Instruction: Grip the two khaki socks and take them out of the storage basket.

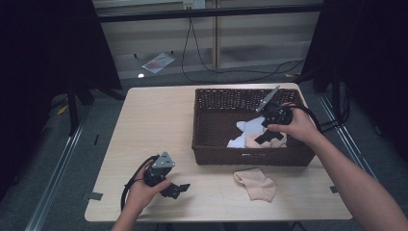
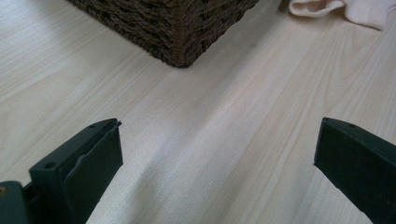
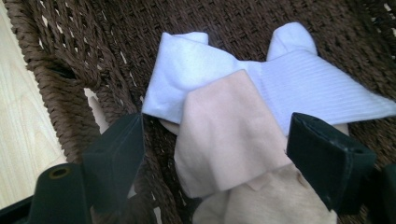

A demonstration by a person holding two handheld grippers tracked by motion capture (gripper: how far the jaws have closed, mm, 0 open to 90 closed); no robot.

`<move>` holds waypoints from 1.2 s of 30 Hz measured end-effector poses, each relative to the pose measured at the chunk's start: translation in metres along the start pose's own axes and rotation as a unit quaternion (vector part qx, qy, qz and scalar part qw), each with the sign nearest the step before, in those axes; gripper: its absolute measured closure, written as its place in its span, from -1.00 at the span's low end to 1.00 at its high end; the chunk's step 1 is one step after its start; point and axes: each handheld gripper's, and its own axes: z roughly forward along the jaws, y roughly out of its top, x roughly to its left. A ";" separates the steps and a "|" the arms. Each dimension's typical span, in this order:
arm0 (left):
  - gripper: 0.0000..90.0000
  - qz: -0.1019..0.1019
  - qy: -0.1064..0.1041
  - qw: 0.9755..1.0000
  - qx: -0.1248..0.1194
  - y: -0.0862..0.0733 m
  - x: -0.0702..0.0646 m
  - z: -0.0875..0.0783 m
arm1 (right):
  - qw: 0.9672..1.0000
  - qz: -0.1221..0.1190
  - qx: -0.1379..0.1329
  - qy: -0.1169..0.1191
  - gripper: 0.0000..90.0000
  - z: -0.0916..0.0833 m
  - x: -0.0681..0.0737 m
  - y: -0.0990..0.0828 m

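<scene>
A dark wicker basket [image 1: 250,156] stands on the right half of the wooden table [image 1: 154,125]. Inside it lie white socks [image 1: 248,127] and a peach sock [image 1: 257,139]. My right gripper [image 1: 264,136] reaches down into the basket from the right. In the right gripper view its jaws [image 3: 217,149] stand wide apart on either side of the peach sock [image 3: 224,126], not pressing on it, with the white sock [image 3: 299,84] behind. Another peach sock [image 1: 256,185] lies on the table in front of the basket. My left gripper [image 1: 178,189] rests low at the front left, open and empty [image 2: 217,154].
The basket's near corner [image 2: 182,32] and the loose sock [image 2: 341,7] lie ahead of the left gripper. Bare table stretches left of the basket. Cables and a small packet [image 1: 158,61] lie on the floor behind the table.
</scene>
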 end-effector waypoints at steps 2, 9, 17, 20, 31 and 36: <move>-0.98 0.000 0.000 1.000 0.000 0.000 0.000 0.000 | 1.000 0.001 0.002 0.006 -0.54 0.004 -0.001 0.000; -0.98 0.001 -0.001 1.000 0.001 0.000 0.000 0.001 | 1.000 0.008 0.001 0.009 -0.59 0.012 -0.009 -0.010; -0.98 0.002 0.000 1.000 0.007 0.000 0.000 0.002 | 1.000 0.014 0.004 0.006 -0.60 0.021 -0.014 -0.017; -0.98 0.002 -0.001 1.000 0.006 0.000 0.000 0.001 | 1.000 0.020 0.005 0.006 -0.60 0.026 -0.015 -0.017; -0.98 0.001 -0.006 1.000 0.003 0.000 0.001 0.002 | 1.000 0.020 0.023 -0.004 -0.57 0.038 -0.020 -0.019; -0.98 0.001 -0.005 1.000 0.003 0.000 0.001 0.002 | 0.999 0.023 0.038 -0.011 -0.35 0.044 -0.021 -0.021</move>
